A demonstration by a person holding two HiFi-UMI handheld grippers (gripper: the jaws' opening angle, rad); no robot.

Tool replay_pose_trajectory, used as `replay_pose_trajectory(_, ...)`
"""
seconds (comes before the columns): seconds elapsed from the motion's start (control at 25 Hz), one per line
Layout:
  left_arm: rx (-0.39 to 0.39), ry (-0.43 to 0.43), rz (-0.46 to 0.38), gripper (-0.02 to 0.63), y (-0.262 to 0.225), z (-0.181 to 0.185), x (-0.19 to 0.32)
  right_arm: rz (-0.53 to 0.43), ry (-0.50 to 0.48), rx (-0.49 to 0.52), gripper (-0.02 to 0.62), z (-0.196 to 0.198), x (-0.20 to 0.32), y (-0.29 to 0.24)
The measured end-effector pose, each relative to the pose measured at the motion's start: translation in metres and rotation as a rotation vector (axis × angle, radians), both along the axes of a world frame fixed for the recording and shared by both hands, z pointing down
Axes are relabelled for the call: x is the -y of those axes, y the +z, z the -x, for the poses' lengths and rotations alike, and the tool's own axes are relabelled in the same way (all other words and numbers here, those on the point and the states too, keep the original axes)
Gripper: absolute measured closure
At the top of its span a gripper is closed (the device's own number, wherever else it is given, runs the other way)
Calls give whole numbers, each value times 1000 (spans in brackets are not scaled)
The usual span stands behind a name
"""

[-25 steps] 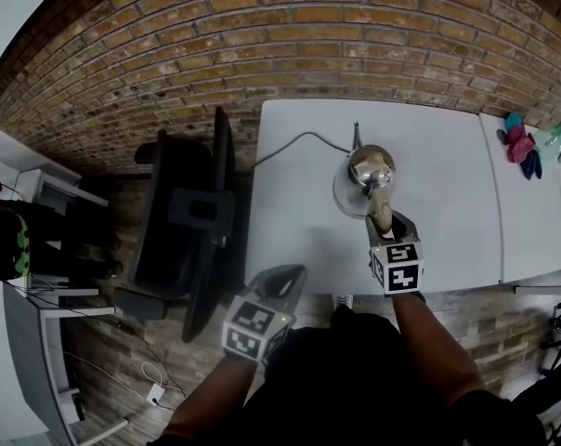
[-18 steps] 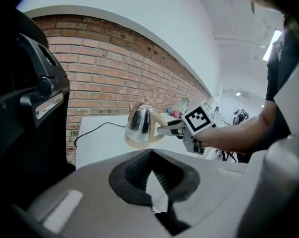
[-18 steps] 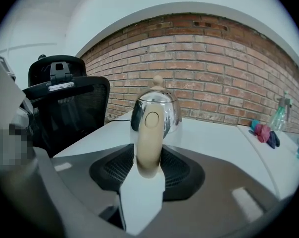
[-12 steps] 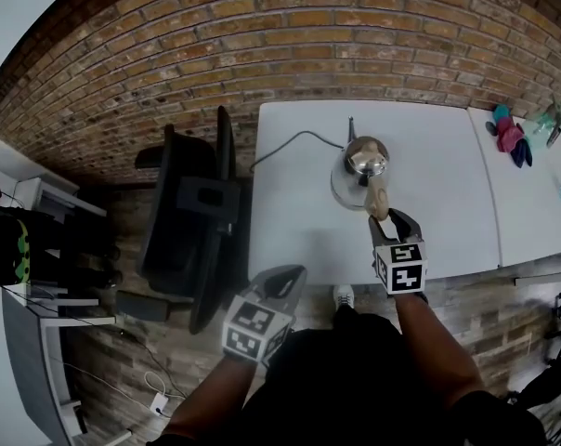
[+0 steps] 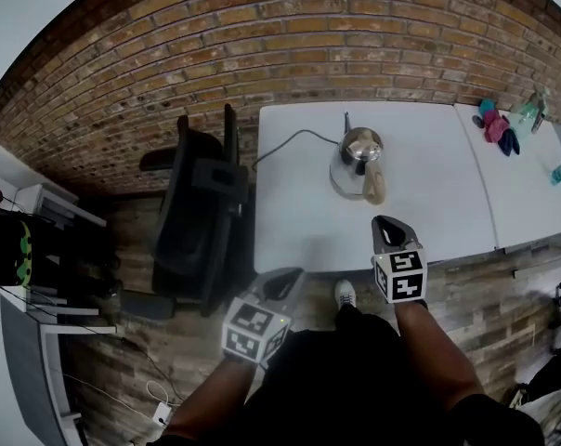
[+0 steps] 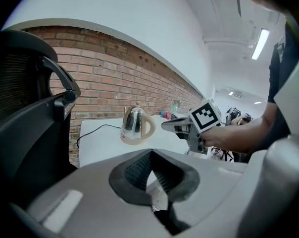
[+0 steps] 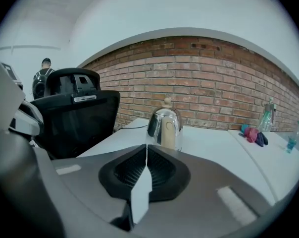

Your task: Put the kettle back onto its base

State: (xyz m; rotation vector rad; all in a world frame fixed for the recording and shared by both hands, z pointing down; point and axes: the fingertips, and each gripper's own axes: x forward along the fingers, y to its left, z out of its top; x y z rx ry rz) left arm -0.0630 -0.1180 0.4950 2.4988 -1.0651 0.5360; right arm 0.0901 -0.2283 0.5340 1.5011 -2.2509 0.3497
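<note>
One long red brick wall [image 5: 262, 54] runs behind everything, and in front of it stands the white rectangular table [image 5: 438, 212], with the black mesh office chair [image 5: 202, 221] just beside its left end. On the table the rounded, polished steel kettle with a cream handle [image 5: 359, 156] stands upright on its round cream base [image 5: 339, 184], and the thin black cord [image 5: 290, 141] trails off toward the wall. I judge the task done: the kettle is seated and nothing touches it. My right tongs [image 5: 385, 221] hang over the table's near edge, well apart from the kettle. Their jaws have just been closing and now meet with only a slit between them and nothing in it. My left tongs [image 5: 293, 275] are off the table, low by the chair, jaws clenched together and empty too. A second ago my right tongs reached right up to the cream handle. Now the handle stands free, and both tongs sit nearer my body. The kettle is on its base then as now.
</note>
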Motion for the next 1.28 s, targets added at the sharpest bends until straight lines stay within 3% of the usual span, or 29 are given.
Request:
replay_pose_trajectory(0.16,-24,-3,-4,604,-4,7,-23,-57,-25,76,569,17,-33,-26)
replay_pose_trajectory(0.28,-33,-8,-4,606,-4,16,-41,-54,-38,186,569,32,-62,-39)
replay_pose_trajectory(0.44,-36,2,-3,606,-3,26,-66,-17,-63,367,569,53,-102,-51)
replay_pose_trajectory(0.6,-65,3,5,606,-5,27,-80,83,-80,572,569,72,-148,-59)
replay_pose_trajectory(0.96,-108,52,-60,606,-36,7,-95,-60,-230,369,570,84,-207,-100)
replay_pose_trajectory(1.28,-102,24,-72,606,-35,-16,-109,-91,-262,311,569,53,-218,-109)
